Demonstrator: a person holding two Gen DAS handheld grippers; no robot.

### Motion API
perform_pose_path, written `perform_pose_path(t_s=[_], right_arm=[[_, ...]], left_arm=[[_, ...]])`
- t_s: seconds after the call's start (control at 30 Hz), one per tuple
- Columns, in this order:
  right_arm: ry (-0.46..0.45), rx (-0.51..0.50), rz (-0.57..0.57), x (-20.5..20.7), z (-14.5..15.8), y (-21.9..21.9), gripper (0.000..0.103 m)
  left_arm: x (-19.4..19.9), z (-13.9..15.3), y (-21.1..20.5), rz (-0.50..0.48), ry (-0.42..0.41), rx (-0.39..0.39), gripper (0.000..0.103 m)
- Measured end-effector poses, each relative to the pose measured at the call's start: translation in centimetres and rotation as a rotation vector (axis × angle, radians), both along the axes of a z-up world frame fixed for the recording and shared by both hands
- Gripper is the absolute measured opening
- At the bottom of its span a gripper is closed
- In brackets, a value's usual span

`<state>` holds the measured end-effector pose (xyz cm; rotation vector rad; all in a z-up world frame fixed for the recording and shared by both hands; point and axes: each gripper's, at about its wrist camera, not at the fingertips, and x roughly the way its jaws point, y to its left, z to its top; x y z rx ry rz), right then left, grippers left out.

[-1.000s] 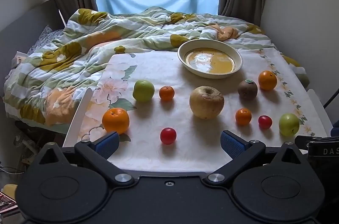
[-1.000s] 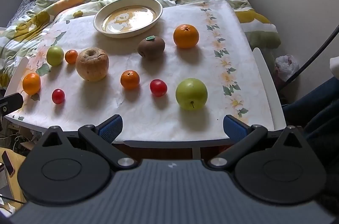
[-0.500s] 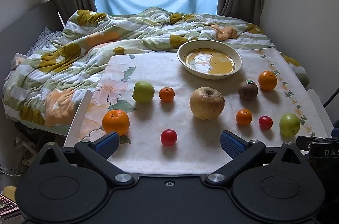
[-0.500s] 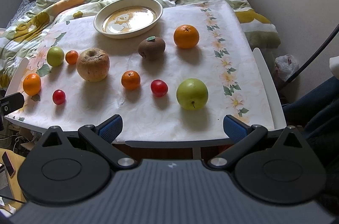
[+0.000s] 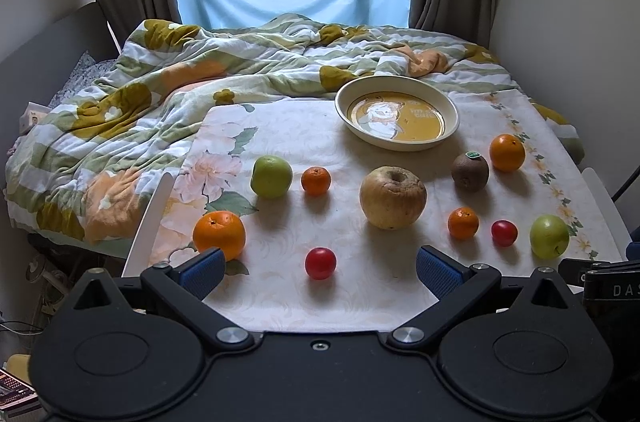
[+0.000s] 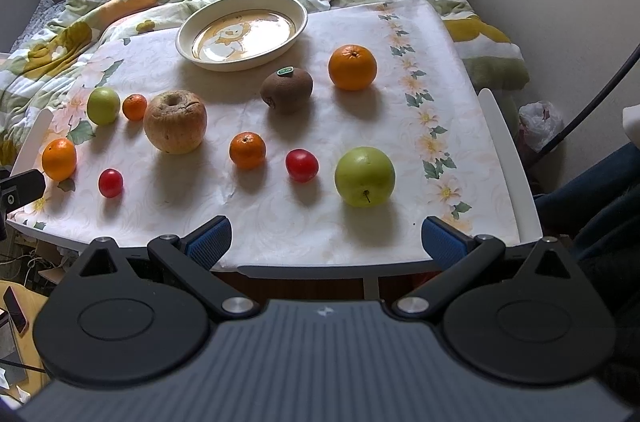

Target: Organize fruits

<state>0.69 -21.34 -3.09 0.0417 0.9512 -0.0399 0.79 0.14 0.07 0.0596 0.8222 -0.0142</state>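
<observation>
A: Left wrist view first. What's the left gripper (image 5: 318,268) doing?

B: Its jaws are spread wide with nothing between them, and it hangs at the near edge of the table (image 5: 280,298). A small red fruit (image 5: 320,263) sits on the cloth just ahead, between the blue pads (image 5: 202,271).

A: And the rest of the fruit?

B: All on the flowered cloth, none touching. An orange (image 5: 219,235) lies near the left pad. Behind it are a green apple (image 5: 271,176) and a small mandarin (image 5: 316,180). A big wrinkled yellow apple (image 5: 393,197) is in the middle. To the right are a kiwi (image 5: 470,171) with a sticker, a second orange (image 5: 507,152), a second mandarin (image 5: 463,222), another red fruit (image 5: 504,233) and a second green apple (image 5: 549,236).

A: The dish?

B: The cream dish (image 5: 452,110) stands at the far side, by the quilt (image 5: 120,110). No fruit is in it.

A: Now the right wrist view.

B: The right gripper (image 6: 323,236) is also wide apart and empty, held just off the table edge (image 6: 304,268). Nearest to it is a green apple (image 6: 365,176), stem toward the camera, with a red fruit (image 6: 302,165) just to its left and a mandarin (image 6: 247,150) beyond that. The kiwi (image 6: 286,90) and an orange (image 6: 352,67) lie farther back, and the dish (image 6: 188,52) behind them holds nothing.
</observation>
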Motion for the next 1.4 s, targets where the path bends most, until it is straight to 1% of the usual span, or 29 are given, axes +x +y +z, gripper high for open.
perform_pose_path(t_s=[0.6,0.7,1.4], right_arm=[[0.001,0.0,0.003,0.26,-0.58,-0.21,0.103],[0.0,0.005,0.007,0.39,0.04,0.17,0.103],[-0.011,0.006,0.005,0.19,0.34,-0.08,0.103]], left_arm=[[0.15,-0.14,0.25,0.002,0.001,-0.003,0.103],[0.27,-0.2,0.35,0.004,0.002,-0.003,0.103],[-0.06,-0.13,0.34,-0.001,-0.007,0.004,0.103]])
